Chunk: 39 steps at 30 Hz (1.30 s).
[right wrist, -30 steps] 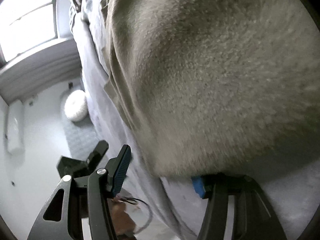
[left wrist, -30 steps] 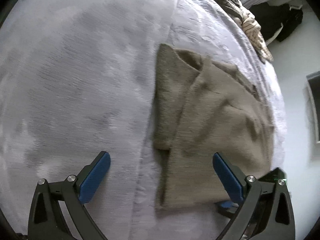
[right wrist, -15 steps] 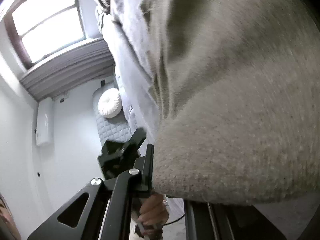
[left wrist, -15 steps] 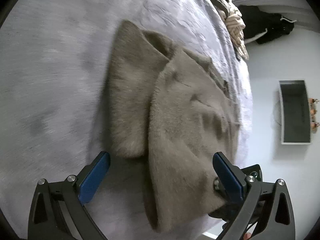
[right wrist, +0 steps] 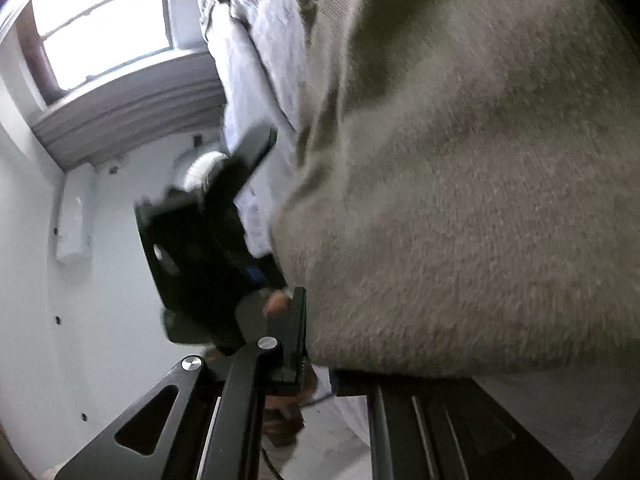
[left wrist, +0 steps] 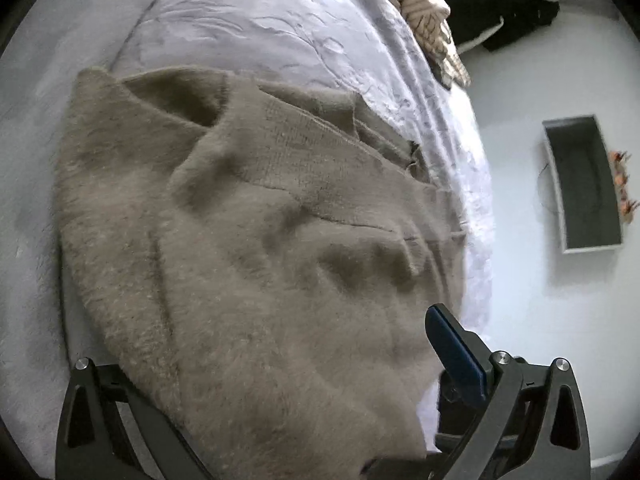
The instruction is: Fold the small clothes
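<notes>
A fuzzy taupe knit garment (left wrist: 248,248) lies partly folded on a pale lilac bedspread (left wrist: 280,28). My left gripper (left wrist: 288,364) is open, its jaws straddling the garment's near edge; the right blue pad (left wrist: 456,352) shows, the left one is hidden under the cloth. In the right wrist view the same garment (right wrist: 460,200) fills the frame. My right gripper (right wrist: 320,360) is shut on its near edge, the cloth bunched between the fingers. The left gripper's body (right wrist: 200,240) shows beside it.
A pile of striped and dark clothes (left wrist: 428,16) lies at the far end of the bed. A grey open box (left wrist: 584,184) sits on the white floor to the right of the bed. A window (right wrist: 100,24) and a white cushion (right wrist: 200,168) show in the right wrist view.
My left gripper moved forward over the garment until its near edge lay between the open jaws. My right gripper closed on the garment's edge and lifted it.
</notes>
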Tool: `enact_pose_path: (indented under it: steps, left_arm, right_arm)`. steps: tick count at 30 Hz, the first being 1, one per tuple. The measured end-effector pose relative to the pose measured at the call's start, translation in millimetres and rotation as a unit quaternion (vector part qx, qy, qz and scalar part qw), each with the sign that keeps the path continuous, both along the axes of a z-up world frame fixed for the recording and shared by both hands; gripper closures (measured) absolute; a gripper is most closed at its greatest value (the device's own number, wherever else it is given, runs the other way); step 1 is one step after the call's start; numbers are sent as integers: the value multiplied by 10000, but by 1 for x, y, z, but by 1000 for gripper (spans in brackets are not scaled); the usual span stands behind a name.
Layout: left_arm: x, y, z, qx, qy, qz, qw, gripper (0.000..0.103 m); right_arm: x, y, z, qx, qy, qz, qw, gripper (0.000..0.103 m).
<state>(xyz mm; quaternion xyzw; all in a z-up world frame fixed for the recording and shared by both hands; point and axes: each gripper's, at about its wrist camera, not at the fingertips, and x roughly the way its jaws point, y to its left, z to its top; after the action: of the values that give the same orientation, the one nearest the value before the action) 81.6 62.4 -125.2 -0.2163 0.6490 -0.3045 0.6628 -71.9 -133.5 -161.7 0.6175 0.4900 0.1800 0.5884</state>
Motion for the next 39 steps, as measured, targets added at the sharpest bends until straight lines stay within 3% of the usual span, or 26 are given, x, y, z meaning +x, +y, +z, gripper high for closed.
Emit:
enact_pose_path:
  steps: [2, 5, 7, 9, 17, 20, 21, 23, 25, 26, 30, 33, 37, 38, 39]
  left_arm:
    - [0, -5, -5, 266, -48, -40, 9996, 1]
    - [-4, -10, -10, 569, -169, -102, 9982, 1]
    - [-6, -12, -11, 751, -282, -123, 9967, 1]
    - [-6, -12, -12, 839, -309, -150, 9959, 1]
    - [-9, -16, -11, 1114, -393, -93, 9930, 1]
    - [-10, -17, -10, 1196, -411, -104, 9919, 1]
    - [-10, -19, -10, 1218, -416, -103, 9916, 1]
    - [-10, -21, -11, 1263, -415, -88, 9911, 1]
    - [-10, -20, -11, 1298, -410, -77, 9907, 1]
    - [-10, -20, -11, 1323, -410, -73, 9903, 1]
    - [-10, -21, -12, 1428, -419, -69, 9888, 1]
    - [-10, -23, -11, 1488, -446, -62, 9878, 1]
    - [-9, -26, -9, 1577, -535, 8, 9860, 1]
    - [-10, -26, -6, 1611, -638, 37, 9849, 10]
    - [-10, -27, -4, 1660, -714, 43, 9835, 30]
  right_arm:
    - [-5, -2, 0, -234, 119, 279, 9993, 89]
    - [-13, -8, 4, -620, 277, 678, 9954, 77]
    - [-18, -18, 10, -1009, 363, 891, 9902, 43]
    - [-20, -31, 18, -1287, 328, 958, 9865, 35]
    - [8, -94, 56, -2412, 119, 655, 9682, 34]
    - [28, -101, 60, -3048, 147, 574, 9506, 35]
    - [31, -103, 61, -3237, 151, 552, 9444, 37]
    - [36, -105, 58, -3383, 146, 515, 9395, 55]
    - [43, -107, 55, -3407, 173, 496, 9387, 80]
    - [45, -106, 50, -3442, 192, 507, 9373, 84]
    - [51, -106, 38, -3562, 227, 647, 9319, 87]
    - [55, -99, 26, -3782, 238, 910, 9209, 90]
    - [53, -97, 27, -3891, 137, 1014, 9155, 90]
    - [52, -98, 28, -3866, 117, 1006, 9167, 90]
    - [52, -99, 28, -3827, 111, 983, 9186, 90]
